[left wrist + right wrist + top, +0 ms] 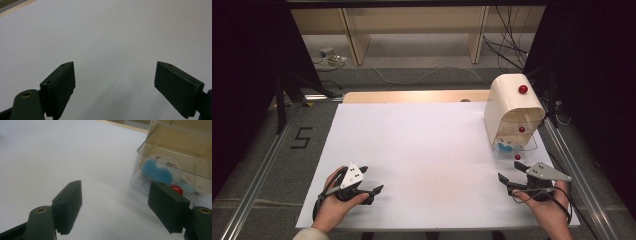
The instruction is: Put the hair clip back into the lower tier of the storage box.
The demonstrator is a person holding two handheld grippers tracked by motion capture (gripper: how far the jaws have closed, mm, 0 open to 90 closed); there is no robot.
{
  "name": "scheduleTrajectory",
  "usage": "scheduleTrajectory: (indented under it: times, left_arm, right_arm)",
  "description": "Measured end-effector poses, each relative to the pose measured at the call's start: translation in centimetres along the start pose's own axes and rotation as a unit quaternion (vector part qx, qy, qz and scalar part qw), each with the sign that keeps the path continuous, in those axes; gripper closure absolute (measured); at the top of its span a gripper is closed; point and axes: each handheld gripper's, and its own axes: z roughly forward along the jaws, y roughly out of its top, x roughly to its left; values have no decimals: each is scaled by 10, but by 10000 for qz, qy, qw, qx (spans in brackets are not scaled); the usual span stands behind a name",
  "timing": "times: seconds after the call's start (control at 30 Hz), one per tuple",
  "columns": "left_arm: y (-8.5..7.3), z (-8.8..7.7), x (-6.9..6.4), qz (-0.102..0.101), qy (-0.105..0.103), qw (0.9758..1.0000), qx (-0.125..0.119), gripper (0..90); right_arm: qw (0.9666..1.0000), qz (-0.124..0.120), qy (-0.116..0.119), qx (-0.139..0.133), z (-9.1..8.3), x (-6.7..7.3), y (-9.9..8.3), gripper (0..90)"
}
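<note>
Right tool point(508, 181), jaws wide and empty, hovers just in front of the cream bread-bin-style box point(512, 102) at the tabletop's point(422, 160) far right. Left tool point(372, 186) rests open and empty, well apart from the box. A careless reach could knock the clear front point(175, 152). Blue contents point(156, 172) inside stay indistinct.

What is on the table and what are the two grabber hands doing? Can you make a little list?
table: white board, mostly bare
box: cream box with a clear front, at the far right of the board
knobs: red knob on top, another on the clear front, one low near the board
inside box: something blue and white
left gripper: open, holds nothing, near left edge
right gripper: open, holds nothing, close to the box, not touching it
</note>
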Motion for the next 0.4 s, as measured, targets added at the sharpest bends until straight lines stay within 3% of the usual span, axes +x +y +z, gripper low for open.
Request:
scheduleTrajectory:
  times: [0.23,0.4]
  left_arm:
    - [0,0,0,-1,-3,10000,-2,170]
    - [0,0,0,-5,-13,10000,-6,170]
  right_arm:
    - [9998,-50,193,10,2,3,-6,281]
    - [9997,-56,207,67,2,4,-7,281]
